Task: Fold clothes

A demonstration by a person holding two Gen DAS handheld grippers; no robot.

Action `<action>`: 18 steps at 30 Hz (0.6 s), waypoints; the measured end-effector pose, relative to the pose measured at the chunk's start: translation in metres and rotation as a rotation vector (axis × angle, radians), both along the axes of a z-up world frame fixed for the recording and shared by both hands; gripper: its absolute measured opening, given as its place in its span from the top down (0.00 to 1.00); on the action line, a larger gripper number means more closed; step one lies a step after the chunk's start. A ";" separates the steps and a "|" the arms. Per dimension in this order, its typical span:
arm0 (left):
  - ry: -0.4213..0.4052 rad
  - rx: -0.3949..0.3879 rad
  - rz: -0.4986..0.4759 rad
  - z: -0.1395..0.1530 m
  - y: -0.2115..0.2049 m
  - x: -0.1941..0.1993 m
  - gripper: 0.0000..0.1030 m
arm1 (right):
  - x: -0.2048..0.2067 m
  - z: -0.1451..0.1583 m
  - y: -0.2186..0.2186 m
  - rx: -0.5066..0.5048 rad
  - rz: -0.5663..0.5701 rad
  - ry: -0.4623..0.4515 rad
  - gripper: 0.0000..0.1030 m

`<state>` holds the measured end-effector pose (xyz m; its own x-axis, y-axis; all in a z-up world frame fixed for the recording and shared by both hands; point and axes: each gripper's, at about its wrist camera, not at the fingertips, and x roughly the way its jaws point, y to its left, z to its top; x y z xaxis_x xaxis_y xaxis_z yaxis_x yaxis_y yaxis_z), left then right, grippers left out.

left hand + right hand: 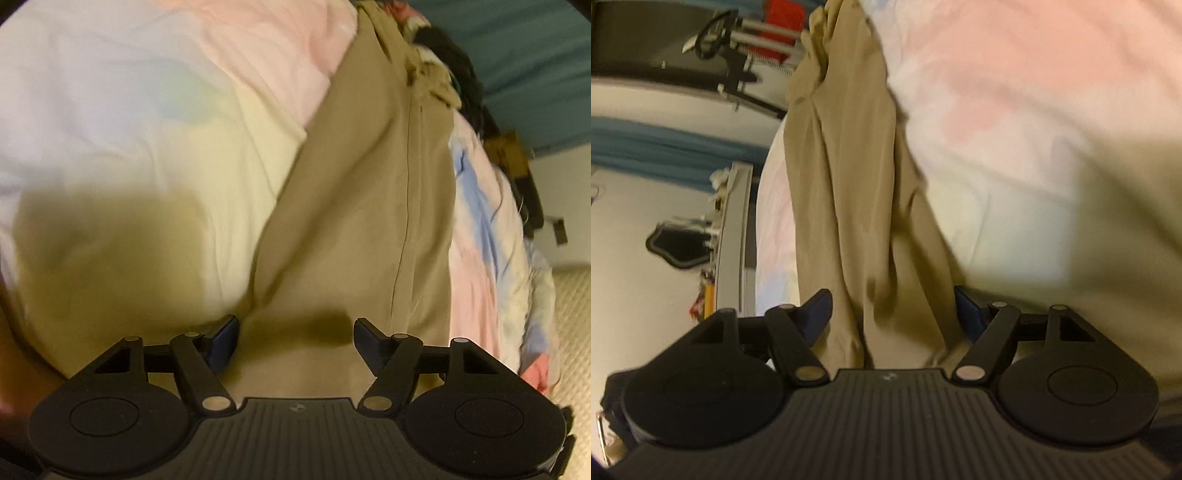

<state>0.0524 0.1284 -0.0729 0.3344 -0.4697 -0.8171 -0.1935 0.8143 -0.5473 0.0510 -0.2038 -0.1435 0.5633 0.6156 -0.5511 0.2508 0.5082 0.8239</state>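
Early in the fold, by the look of it: tan trousers (354, 206) laid lengthwise on the pastel bedding (147, 110), legs roughly together along the seam but rumpled at the far end, with no crosswise fold showing yet. Left gripper (295, 332) spread wide and released just above the near cloth, holding nothing; right gripper (892, 310) likewise spread, its jaws straddling a bunched ridge of the trousers (849, 184) without pinching it. Probably still to do: closing on the near end, carrying it over toward the far end, then smoothing.
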 end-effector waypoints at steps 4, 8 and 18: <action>0.040 -0.003 0.025 -0.004 0.003 -0.002 0.71 | -0.004 0.003 0.010 -0.031 0.030 0.038 0.30; 0.049 -0.039 0.040 -0.002 0.006 -0.004 0.93 | -0.009 0.012 0.017 -0.091 0.017 0.068 0.47; -0.168 -0.251 0.072 0.067 0.026 -0.025 0.97 | -0.027 0.084 0.009 -0.219 -0.050 -0.076 0.92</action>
<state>0.0273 0.1542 -0.0060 0.4951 -0.6203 -0.6084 -0.1352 0.6368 -0.7591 0.0245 -0.1951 -0.0592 0.6351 0.4562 -0.6233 0.2220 0.6651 0.7130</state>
